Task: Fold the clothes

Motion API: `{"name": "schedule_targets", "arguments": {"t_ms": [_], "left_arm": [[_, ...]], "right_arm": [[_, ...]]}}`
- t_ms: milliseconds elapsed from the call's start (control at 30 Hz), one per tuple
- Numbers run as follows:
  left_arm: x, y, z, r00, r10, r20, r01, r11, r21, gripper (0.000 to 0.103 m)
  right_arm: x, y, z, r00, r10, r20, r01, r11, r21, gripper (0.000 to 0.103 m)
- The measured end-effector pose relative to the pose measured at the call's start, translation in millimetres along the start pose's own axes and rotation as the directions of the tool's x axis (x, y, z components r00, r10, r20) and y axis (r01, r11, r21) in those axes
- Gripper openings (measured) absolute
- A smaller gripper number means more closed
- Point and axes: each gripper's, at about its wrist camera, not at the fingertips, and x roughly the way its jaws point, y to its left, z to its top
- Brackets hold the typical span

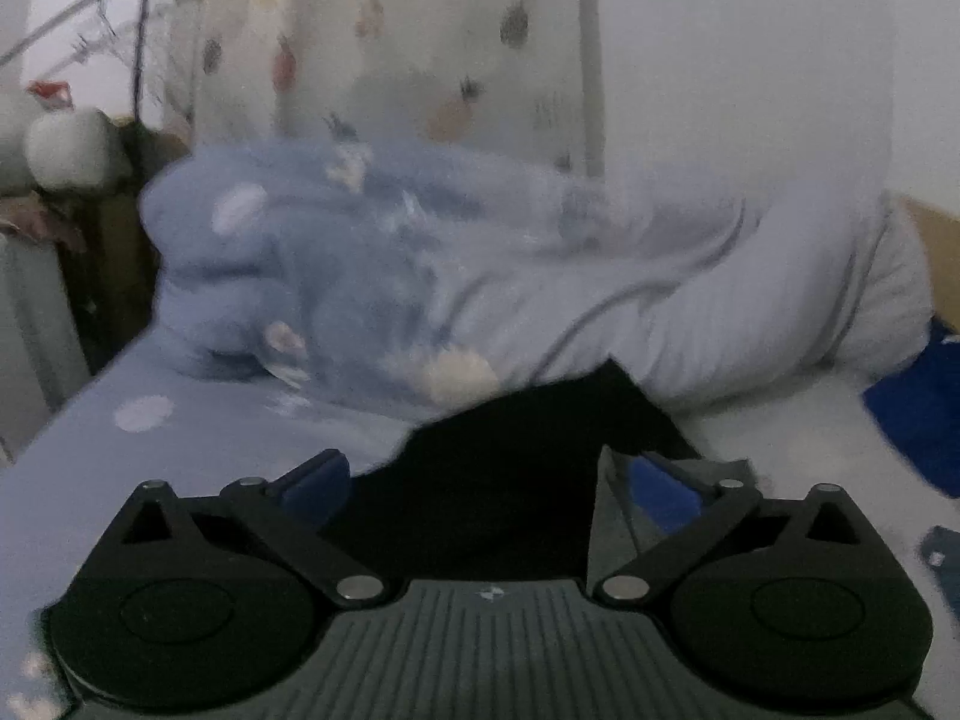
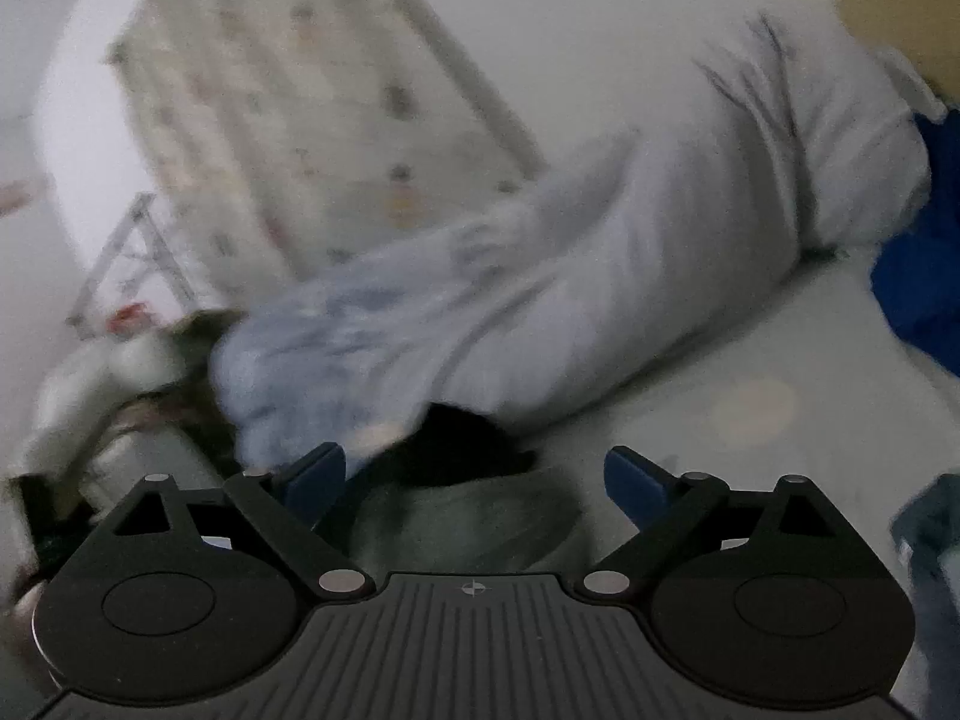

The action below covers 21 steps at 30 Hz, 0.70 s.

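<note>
Matte black left tool (image 1: 489, 483) and right tool (image 2: 474, 477): blue fingertips, silver pivot pins, ribbed grey base.

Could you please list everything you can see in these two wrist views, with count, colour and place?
black garment: one, black, on the bed between the left gripper's fingers; also seen ahead of the right gripper.
grey-green cloth: one, grey-green, between the right gripper's fingers.
rolled duvet: one, light blue with pale spots at one end, whitish with thin stripes at the other, lying across the bed.
bed sheet: one, pale blue with pale spots, under everything.
blue cloth: one, deep blue, right edge of the bed.
curtain: one, white with a fruit print, behind the bed.
drying rack: one, grey metal, far left.
left gripper: one, black with blue pads, open.
right gripper: one, black with blue pads, open.
</note>
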Motion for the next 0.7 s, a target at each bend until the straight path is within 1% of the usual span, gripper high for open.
{"name": "schedule_targets", "arguments": {"t_ms": [100,167,233,333,400,467,567,633,700], "left_arm": [[-77,16,0,0.999,-0.007,0.039,0.007,1.000,0.011,0.103],[-123,24,-1,0.998,-0.018,0.060,0.017,1.000,0.015,0.103],[-165,32,-4,0.997,-0.037,0.073,0.036,0.999,0.018,0.103],[-220,39,-14,0.995,-0.087,0.052,0.087,0.996,0.005,0.103],[-248,42,-26,0.992,-0.124,0.029,0.124,0.992,-0.002,0.103],[-266,39,-45,0.987,-0.159,-0.006,0.159,0.987,-0.007,0.103],[-280,24,-91,0.973,-0.212,-0.089,0.214,0.977,0.013,0.103],[-279,8,-125,0.956,-0.249,-0.157,0.256,0.966,0.027,0.103],[-268,-13,-161,0.933,-0.276,-0.231,0.291,0.956,0.030,0.103]], "right_arm": [[-79,35,1,0.997,0.075,-0.003,-0.075,0.997,-0.027,0.097],[-133,60,4,0.990,0.142,-0.014,-0.143,0.989,-0.048,0.098],[-177,80,5,0.981,0.195,-0.011,-0.195,0.979,-0.062,0.099],[-243,107,8,0.970,0.244,0.009,-0.243,0.968,-0.065,0.099],[-280,122,9,0.965,0.261,0.024,-0.258,0.962,-0.083,0.100],[-310,134,6,0.965,0.258,0.039,-0.252,0.960,-0.119,0.101],[-339,146,-7,0.969,0.239,0.057,-0.230,0.963,-0.137,0.102],[-351,151,-19,0.971,0.233,0.052,-0.224,0.965,-0.140,0.102],[-356,153,-30,0.973,0.228,0.036,-0.221,0.965,-0.140,0.102]]}}
